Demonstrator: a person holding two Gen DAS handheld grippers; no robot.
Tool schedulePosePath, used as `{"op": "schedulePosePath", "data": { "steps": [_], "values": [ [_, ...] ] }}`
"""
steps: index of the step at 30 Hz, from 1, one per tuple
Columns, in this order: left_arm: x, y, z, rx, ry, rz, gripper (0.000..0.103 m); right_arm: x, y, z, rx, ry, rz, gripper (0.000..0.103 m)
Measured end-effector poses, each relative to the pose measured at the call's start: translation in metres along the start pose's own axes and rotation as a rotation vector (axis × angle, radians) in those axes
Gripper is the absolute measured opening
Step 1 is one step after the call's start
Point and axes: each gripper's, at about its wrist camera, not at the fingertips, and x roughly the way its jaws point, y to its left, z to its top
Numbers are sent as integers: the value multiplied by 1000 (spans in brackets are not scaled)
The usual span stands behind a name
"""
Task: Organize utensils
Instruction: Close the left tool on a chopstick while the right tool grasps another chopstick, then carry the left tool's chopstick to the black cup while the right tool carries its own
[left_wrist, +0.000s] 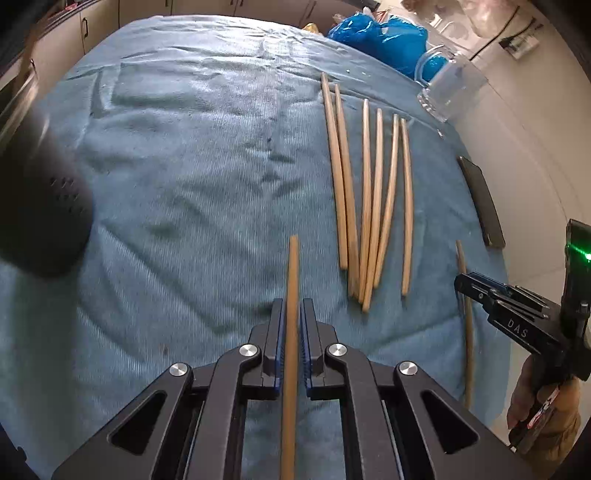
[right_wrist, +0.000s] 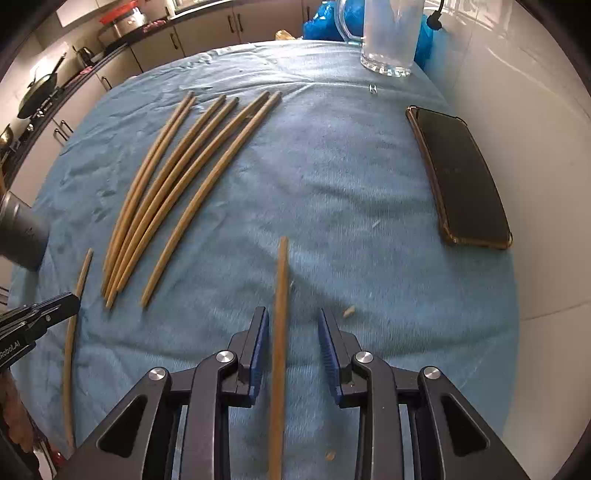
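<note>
Several wooden chopsticks (left_wrist: 369, 192) lie side by side on the blue cloth (left_wrist: 184, 166); they also show in the right wrist view (right_wrist: 177, 184). My left gripper (left_wrist: 291, 314) is shut on one chopstick (left_wrist: 292, 280) that points forward between its pads. My right gripper (right_wrist: 291, 325) is open, with another chopstick (right_wrist: 280, 295) lying between its jaws, close to the left pad, not clamped. The right gripper also shows at the right edge of the left wrist view (left_wrist: 476, 288), beside that chopstick (left_wrist: 466, 325). The left gripper shows at the left of the right wrist view (right_wrist: 55, 306).
A clear glass mug (right_wrist: 388, 40) stands at the far edge with blue plastic bags (left_wrist: 384, 37) behind it. A black phone (right_wrist: 461, 173) lies at the right on the cloth. A dark cylinder (left_wrist: 40, 206) stands at the left. Crumbs (right_wrist: 347, 312) lie near the right gripper.
</note>
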Motion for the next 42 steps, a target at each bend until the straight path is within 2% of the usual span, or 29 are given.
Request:
{"op": "schedulePosePath", "data": {
  "steps": [6, 12, 13, 15, 16, 18, 20, 22, 25, 31, 35, 42],
  "values": [
    [5, -3, 14, 14, 23, 4, 7, 7, 2, 18, -31, 55, -29, 30],
    [8, -7, 18, 27, 7, 13, 7, 13, 7, 35, -42, 99, -39, 29],
    [8, -8, 18, 35, 1, 17, 7, 13, 7, 37, -40, 100, -38, 27],
    [8, -10, 15, 57, -17, 27, 6, 13, 11, 38, -64, 89, -29, 11],
    [8, -12, 12, 78, -32, 39, 5, 13, 14, 37, -78, 77, -41, 7],
    [6, -11, 10, 84, -45, 38, 5, 10, 22, 33, -113, 35, -59, 6],
    [-1, -9, 5, 73, -66, 28, 5, 2, 25, 24, -102, -10, 2, 6],
    [-14, -7, -1, 76, -100, 15, 5, -12, 26, 16, -91, -81, 23, 6],
    [-44, -7, -14, 89, -174, -11, 5, -41, 24, 2, -61, -179, 79, 6],
    [-102, -17, -45, 138, -333, -53, 5, -98, 32, -30, -59, -366, 111, 6],
    [-131, -26, -69, 181, -430, -60, 5, -120, 41, -49, -55, -441, 139, 6],
    [-174, -26, -104, 208, -549, -59, 5, -168, 59, -76, -69, -575, 184, 6]
  ]
}}
